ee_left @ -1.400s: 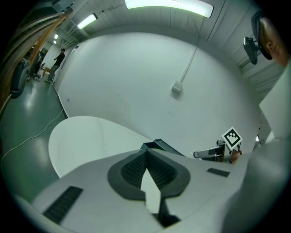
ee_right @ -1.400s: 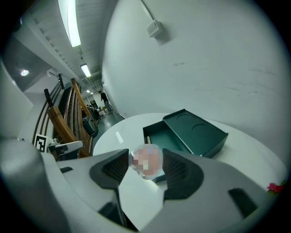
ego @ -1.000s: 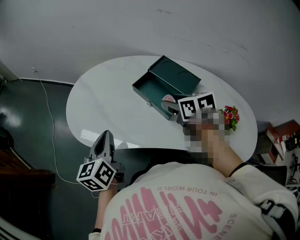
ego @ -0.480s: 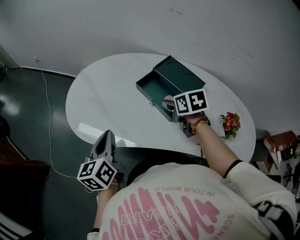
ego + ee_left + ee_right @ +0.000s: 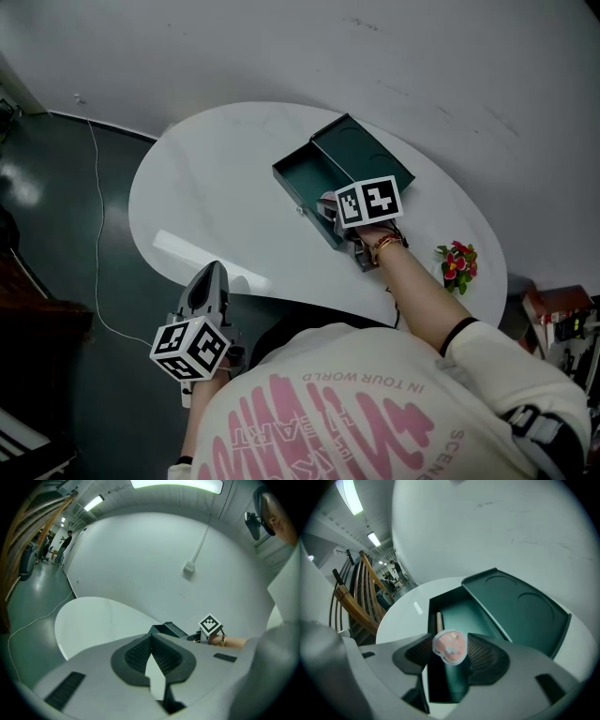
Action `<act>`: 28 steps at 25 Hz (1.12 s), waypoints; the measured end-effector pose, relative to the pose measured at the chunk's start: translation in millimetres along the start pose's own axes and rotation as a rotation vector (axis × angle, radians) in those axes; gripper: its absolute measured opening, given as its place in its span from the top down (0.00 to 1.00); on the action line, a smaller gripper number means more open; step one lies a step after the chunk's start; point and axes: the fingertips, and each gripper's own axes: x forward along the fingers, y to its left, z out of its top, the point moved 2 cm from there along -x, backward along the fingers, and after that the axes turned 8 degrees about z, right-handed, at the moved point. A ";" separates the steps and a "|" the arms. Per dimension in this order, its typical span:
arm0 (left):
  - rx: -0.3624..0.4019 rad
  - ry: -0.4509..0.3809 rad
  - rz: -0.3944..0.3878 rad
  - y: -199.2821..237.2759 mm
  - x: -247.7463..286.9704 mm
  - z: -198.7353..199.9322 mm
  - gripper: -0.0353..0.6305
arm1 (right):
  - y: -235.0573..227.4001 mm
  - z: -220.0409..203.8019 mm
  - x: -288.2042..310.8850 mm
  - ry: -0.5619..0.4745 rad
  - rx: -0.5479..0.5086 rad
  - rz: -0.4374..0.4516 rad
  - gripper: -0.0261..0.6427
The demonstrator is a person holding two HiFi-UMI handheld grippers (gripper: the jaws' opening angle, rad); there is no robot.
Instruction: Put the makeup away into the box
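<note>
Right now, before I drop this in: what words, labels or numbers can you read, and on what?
"IN TOUR WORLD": upside down on the shirt.
"SCENE": shirt edge, cut off, unsure.
Big pink shirt letters: cut off, unreadable.
Marker cubes: black-and-white patterns only.
Box, pink makeup item: no print visible.

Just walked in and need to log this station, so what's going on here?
A person is putting makeup away with two hand-held grippers. The right gripper holds a pink compact between its jaws, just above the open green box on the white table. A slim stick already lies inside. The left gripper is shut and empty, held back at the table's near edge.
</note>
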 end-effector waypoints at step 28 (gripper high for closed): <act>-0.042 -0.021 0.135 10.4 -30.9 -10.2 0.94 | -25.8 -0.5 54.6 0.226 -0.128 -0.122 0.61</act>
